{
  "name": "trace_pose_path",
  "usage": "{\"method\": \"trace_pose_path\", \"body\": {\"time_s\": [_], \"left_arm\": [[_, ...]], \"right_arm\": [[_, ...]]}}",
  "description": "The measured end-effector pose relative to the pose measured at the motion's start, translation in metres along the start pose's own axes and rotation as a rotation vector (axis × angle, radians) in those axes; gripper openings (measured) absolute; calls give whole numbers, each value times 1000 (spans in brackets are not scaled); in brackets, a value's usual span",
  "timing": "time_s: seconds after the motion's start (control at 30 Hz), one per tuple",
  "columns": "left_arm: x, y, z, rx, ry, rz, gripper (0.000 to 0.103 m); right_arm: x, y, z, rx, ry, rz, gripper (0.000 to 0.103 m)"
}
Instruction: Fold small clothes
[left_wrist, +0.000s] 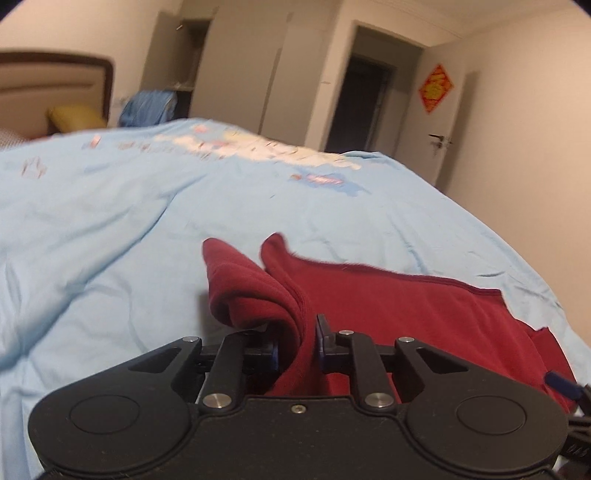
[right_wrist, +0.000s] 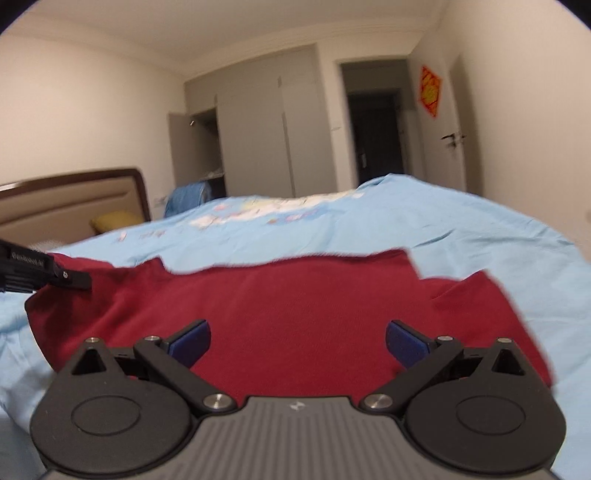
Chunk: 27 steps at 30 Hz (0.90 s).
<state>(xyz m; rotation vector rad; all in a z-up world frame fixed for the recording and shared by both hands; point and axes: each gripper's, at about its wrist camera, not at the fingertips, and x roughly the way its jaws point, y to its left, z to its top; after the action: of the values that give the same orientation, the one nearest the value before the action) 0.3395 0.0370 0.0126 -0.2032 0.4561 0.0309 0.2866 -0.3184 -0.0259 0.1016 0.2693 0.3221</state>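
Observation:
A dark red garment (left_wrist: 424, 306) lies spread on the light blue bed cover (left_wrist: 110, 221). My left gripper (left_wrist: 298, 349) is shut on a bunched fold at its left end, and that fold stands up off the bed in a hump. In the right wrist view the same red garment (right_wrist: 295, 295) stretches flat across the middle. My right gripper (right_wrist: 297, 329) hovers over its near part, open wide with nothing between the blue pads (right_wrist: 192, 341). At the far left of that view, the left gripper (right_wrist: 70, 278) sits at the garment's corner.
The bed's right edge (left_wrist: 498, 236) drops off toward a wall. A brown headboard (right_wrist: 74, 199) and a yellow pillow (right_wrist: 110, 221) stand at the far left. A blue heap of cloth (left_wrist: 147, 107), a grey wardrobe (right_wrist: 258, 129) and a dark doorway (right_wrist: 376, 133) lie beyond.

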Motion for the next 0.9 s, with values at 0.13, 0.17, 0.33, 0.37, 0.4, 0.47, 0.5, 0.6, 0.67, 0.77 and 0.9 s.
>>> {"method": "trace_pose_path", "body": {"time_s": [0.13, 0.17, 0.33, 0.37, 0.4, 0.47, 0.5, 0.6, 0.67, 0.77, 0.9], "left_arm": [[-5, -49, 17, 132, -40, -55, 17], [-6, -62, 19, 162, -48, -72, 17], [-7, -135, 19, 295, -73, -208, 17], [-6, -147, 16, 311, -70, -234, 17], [-4, -157, 13, 322, -61, -258, 17], [1, -177, 0, 334, -31, -311, 17], [4, -185, -6, 339, -12, -333, 17], [13, -202, -27, 369, 43, -357, 17], [17, -205, -39, 391, 66, -353, 19], [19, -202, -49, 400, 92, -355, 22], [13, -196, -52, 395, 87, -381, 36]], "right_arm": [[-36, -24, 15, 28, -61, -44, 103], [-44, -30, 17, 33, -72, -63, 103], [-77, -62, 16, 87, -89, -200, 103], [-81, -70, 14, 107, -81, -229, 103], [-85, -77, 11, 127, -74, -254, 103], [-91, -90, 5, 171, -59, -294, 103], [-95, -96, 1, 196, -50, -311, 103], [-103, -110, -8, 261, -31, -340, 103], [-106, -114, -13, 284, -23, -349, 103], [-107, -117, -18, 301, -10, -354, 103], [-106, -116, -19, 303, -2, -347, 103]]}}
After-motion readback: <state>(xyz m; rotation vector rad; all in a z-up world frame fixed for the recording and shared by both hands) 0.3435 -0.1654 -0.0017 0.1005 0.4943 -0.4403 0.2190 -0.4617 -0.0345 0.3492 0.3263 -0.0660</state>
